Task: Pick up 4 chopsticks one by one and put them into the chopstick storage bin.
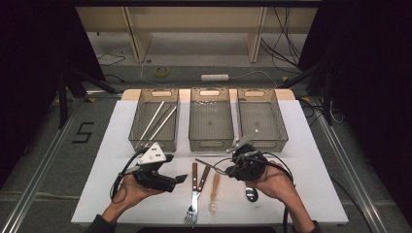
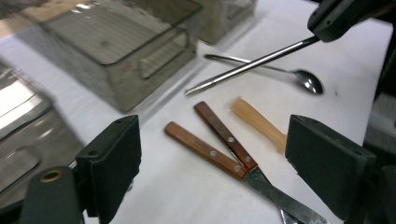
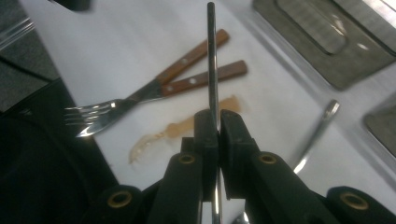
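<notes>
- Chopstick (image 3: 212, 60) of bright metal sits pinched between the closed jaws of the right gripper (image 3: 218, 126), which holds it near one end so the long slim rod sticks out ahead, lifted above the white table (image 1: 311, 145) near its middle, just in front of the centre bin (image 1: 211, 119).
- Left gripper (image 2: 212, 158) stands with its jaws wide apart and nothing between them, hovering toward the near left part of the table.
- Judging by its look, the rod is stiff, light and smooth, so it will likely want to slide or swivel in the pads; a hold nearer its middle would steady it better than this end grip.
- Three smoky, see-through plastic bins with ribbed floors and cut-out handles line the far edge; the left bin (image 1: 154, 121) already has two pale, long sticks lying in it.
- On the table toward the near edge lie a knife (image 2: 219, 135) and a fork (image 3: 140, 100), both with brown riveted wooden handles, crossing each other.
- Just beside them lies a pale, translucent plastic fork (image 3: 180, 128), flimsy-looking.
- A polished steel spoon (image 2: 299, 74) lies flat on the near right part of the table.
</notes>
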